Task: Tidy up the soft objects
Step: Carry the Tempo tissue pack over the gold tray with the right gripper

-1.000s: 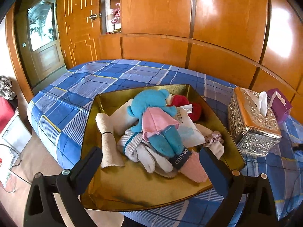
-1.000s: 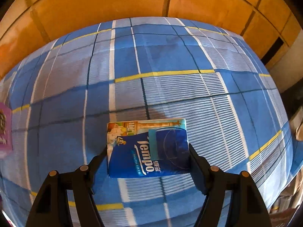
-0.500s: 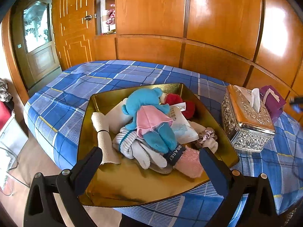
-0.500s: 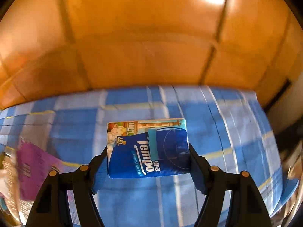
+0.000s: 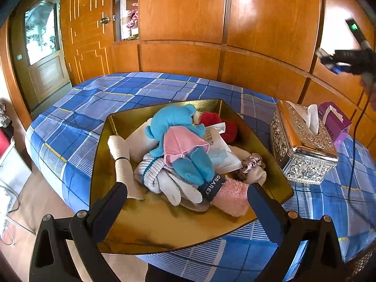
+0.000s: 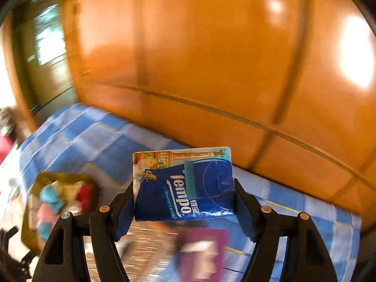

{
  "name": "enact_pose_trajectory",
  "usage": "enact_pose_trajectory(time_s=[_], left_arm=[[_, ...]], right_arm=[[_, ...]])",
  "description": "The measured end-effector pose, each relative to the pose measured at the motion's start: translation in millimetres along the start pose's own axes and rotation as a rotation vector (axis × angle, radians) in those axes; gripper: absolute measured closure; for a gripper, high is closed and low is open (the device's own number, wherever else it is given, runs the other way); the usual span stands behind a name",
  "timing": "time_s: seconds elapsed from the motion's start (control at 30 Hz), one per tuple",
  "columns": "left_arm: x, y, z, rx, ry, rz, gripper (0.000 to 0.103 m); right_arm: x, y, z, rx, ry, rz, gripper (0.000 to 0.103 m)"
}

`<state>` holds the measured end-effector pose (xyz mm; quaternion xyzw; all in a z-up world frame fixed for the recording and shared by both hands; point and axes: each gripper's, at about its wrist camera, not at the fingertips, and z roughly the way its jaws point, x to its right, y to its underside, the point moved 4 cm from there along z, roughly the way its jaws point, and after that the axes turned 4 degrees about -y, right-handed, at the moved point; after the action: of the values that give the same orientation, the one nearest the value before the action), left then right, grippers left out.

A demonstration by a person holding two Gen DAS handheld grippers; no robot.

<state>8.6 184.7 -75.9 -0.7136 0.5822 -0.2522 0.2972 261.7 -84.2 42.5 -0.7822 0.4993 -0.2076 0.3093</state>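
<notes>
- Left wrist view is looking down at a bed (image 5: 77, 122) that is wearing a blue plaid sheet and standing against wood wall panels (image 5: 270, 28), with a door (image 5: 42, 54) showing at the far left.
- At the bottom of that view, the left gripper (image 5: 188, 197) is hovering with its jaws spread wide and nothing between them, just above the near rim of a gold tray (image 5: 112, 216).
- Inside the tray, going left to right, a rolled cloth (image 5: 122, 162) is lying along the left side, a blue plush toy (image 5: 178, 141) in a pink skirt is sprawling over a heap of socks (image 5: 164, 178), a white packet (image 5: 221, 152) is leaning beside it, something red (image 5: 218, 123) is sitting behind, and a scrunchie (image 5: 251, 162) is resting near the right wall.
- Just right of the tray, a silver tissue box (image 5: 303, 150) is standing on the bed, and a purple pack (image 5: 333, 122) is sitting just behind it.
- At the upper right edge of that view, the right gripper (image 5: 350, 61) is hanging in the air, well above the boxes, with a cable (image 5: 352, 145) trailing down from it.
- Right wrist view is blurring everything except the right gripper (image 6: 183, 202), whose pads are pinching a blue Tempo pack (image 6: 183, 183) by its two short sides.
- That pack is riding clear of the bed, with the tray low at the left of that view and the tissue box and purple pack smearing underneath.
</notes>
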Motion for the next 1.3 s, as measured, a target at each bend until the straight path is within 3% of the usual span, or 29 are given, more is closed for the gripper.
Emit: enact_pose_trajectory(time_s=[0.23,0.4,0.7,0.8,1.3], left_arm=[[-9.2,1.0,-1.9,0.002,-0.018,-0.007,0.0],[-16.6,1.2,-1.7,0.002,-0.024,-0.027,0.0],[-26.5,1.0,-4.2,0.001,-0.04,-0.042,0.0],[-33.4,1.9,-5.9,0.0,-0.052,-0.051,0.0],[-66.7,4.5,-5.6,0.015,-0.119,-0.158,0.0]], right_arm=[[-120.0,17.3,17.7,-0.043,-0.189,-0.215,0.029],[-178.2,50.6,24.6,-0.094,-0.286,-0.348,0.029],[-227.2,110.5,33.2,-0.199,-0.4,-0.416,0.029],[-238.0,127.0,38.7,-0.275,-0.439,-0.377,0.029],[-257.6,172.6,100.3,-0.323,-0.276,-0.318,0.029]])
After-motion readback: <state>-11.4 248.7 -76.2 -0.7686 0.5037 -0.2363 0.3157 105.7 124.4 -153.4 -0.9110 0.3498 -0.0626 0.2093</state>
